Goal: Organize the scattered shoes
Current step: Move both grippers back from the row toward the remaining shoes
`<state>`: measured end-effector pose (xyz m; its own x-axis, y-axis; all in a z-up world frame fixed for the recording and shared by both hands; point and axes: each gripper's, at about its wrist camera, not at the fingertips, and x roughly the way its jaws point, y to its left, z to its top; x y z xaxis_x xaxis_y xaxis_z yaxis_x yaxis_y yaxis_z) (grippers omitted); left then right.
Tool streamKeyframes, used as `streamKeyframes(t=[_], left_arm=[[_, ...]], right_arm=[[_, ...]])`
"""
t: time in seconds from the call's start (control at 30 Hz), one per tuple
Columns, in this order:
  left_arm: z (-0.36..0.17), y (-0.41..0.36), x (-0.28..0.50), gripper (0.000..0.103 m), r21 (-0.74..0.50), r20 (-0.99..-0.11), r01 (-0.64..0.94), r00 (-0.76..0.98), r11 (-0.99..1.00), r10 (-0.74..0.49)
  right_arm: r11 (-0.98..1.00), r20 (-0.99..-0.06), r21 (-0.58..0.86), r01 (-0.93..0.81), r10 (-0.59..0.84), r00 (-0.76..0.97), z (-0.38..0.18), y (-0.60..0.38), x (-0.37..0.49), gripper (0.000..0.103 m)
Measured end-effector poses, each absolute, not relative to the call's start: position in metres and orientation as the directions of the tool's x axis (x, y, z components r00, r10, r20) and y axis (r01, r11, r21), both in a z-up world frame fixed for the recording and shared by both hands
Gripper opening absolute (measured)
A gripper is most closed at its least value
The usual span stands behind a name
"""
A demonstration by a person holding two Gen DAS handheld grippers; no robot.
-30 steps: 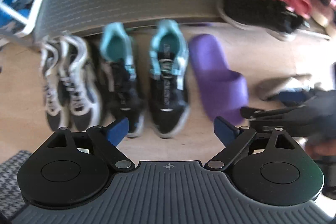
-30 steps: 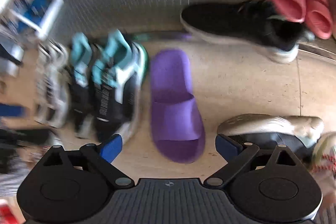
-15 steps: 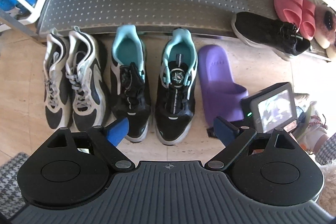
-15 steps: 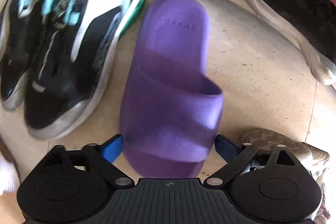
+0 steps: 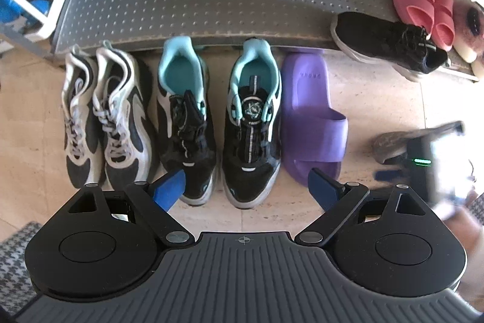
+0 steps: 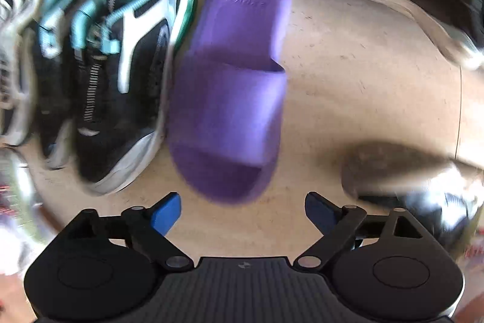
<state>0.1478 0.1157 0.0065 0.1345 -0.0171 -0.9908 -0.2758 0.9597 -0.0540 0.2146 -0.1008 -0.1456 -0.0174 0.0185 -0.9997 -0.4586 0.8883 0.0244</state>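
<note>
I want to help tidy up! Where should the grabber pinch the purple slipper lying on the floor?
Pinch the purple slipper across its wide strap, coming straight down from above. It lies flat, sole down, and the strap arches up, so one of the fingers can slide under while the other presses on top.

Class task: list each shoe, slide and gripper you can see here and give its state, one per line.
Grey-white sneakers: paired, upright, against rack.
Teal-black sneakers: side by side, upright.
Purple slide: single, upright, on floor.
Black sneaker: askew across rack edge.
Pink slides: paired on rack.
Left gripper: open, empty.
Right gripper: opening, empty.
</note>
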Motion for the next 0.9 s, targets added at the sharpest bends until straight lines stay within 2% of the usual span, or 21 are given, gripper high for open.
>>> streamKeyframes(t=[0.13,0.23,0.33,0.4,0.57,0.7,0.9], left_arm=[[0.012,0.094,0.153,0.092,-0.038,-0.99,-0.193,0.139,0.98,-0.011],[0.022,0.075,0.16,0.092,-0.053,-0.985,-0.13,0.169,0.99,-0.031],[0.029,0.055,0.158,0.092,-0.045,-0.977,-0.06,0.211,0.997,-0.032],[0.031,0.045,0.154,0.092,-0.021,-0.973,-0.012,0.231,1.0,-0.017],[0.033,0.042,0.136,0.092,0.06,-0.969,0.011,0.242,0.998,0.056],[0.048,0.062,0.113,0.092,0.03,-0.963,-0.076,0.265,0.997,0.049],[0.071,0.088,0.085,0.092,-0.017,-0.947,-0.177,0.318,0.984,0.041]], right_arm=[[0.927,-0.998,-0.005,-0.374,0.02,0.064,-0.089,-0.14,0.204,0.091],[0.975,-0.971,0.006,-0.223,0.06,0.232,-0.026,-0.192,0.191,0.09],[0.997,-0.919,0.076,-0.016,0.076,0.386,0.026,-0.242,0.171,0.09],[0.98,-0.871,0.176,0.094,0.111,0.478,0.063,-0.268,0.147,0.091],[0.955,-0.761,0.287,0.07,0.183,0.623,0.108,-0.27,0.098,0.091],[0.947,-0.703,0.322,0.003,0.237,0.67,0.137,-0.262,0.068,0.092],[0.93,-0.675,0.357,-0.091,0.324,0.663,0.161,-0.245,0.037,0.093]])
